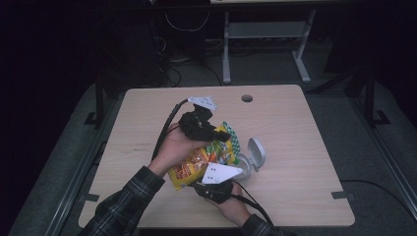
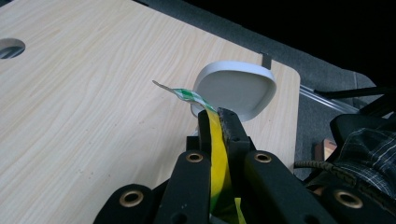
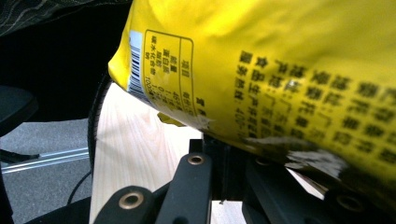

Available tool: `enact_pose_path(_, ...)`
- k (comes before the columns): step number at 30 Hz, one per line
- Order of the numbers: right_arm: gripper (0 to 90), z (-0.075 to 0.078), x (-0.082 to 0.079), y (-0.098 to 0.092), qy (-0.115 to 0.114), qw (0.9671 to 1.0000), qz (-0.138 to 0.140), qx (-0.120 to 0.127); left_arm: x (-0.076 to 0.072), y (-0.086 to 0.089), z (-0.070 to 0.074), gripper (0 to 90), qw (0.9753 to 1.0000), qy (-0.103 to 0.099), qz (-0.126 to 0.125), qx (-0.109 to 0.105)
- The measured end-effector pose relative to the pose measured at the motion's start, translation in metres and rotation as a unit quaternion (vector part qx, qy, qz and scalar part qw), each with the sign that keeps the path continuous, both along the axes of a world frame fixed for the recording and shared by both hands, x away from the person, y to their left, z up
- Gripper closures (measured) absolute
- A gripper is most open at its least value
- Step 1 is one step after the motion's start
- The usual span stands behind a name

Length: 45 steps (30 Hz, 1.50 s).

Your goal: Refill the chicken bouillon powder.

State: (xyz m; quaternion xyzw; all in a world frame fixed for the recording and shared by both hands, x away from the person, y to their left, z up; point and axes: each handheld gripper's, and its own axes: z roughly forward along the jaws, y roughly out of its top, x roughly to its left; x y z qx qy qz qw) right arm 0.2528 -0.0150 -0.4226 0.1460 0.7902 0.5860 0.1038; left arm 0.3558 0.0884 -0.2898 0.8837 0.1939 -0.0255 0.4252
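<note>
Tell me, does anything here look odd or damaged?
Nothing looks spilled. The yellow snack bag is held up off the table, tipped over a small white container whose hinged lid stands open. The left gripper pinches the bag's top edge. Its lower seam looks crumpled in the right gripper view.

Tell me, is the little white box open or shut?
Open. The white box has its lid flipped up and standing behind the yellow snack bag.

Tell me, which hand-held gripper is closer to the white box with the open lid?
Right. The right hand-held gripper sits just beside the white box; the left hand-held gripper pinches the snack bag farther back.
</note>
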Motion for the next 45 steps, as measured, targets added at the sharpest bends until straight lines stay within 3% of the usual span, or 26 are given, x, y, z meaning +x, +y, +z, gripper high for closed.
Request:
enact_pose_path(25,90.0,0.002,-0.003,-0.002,0.004,0.9998,0.012,0.018,0.004,-0.014,0.0,90.0,0.9987,0.016,0.009,0.047)
enact_pose_path(45,90.0,0.003,-0.002,-0.006,0.009,0.9995,0.011,0.026,0.009,-0.026,-0.001,90.0,0.9973,0.027,0.011,0.068)
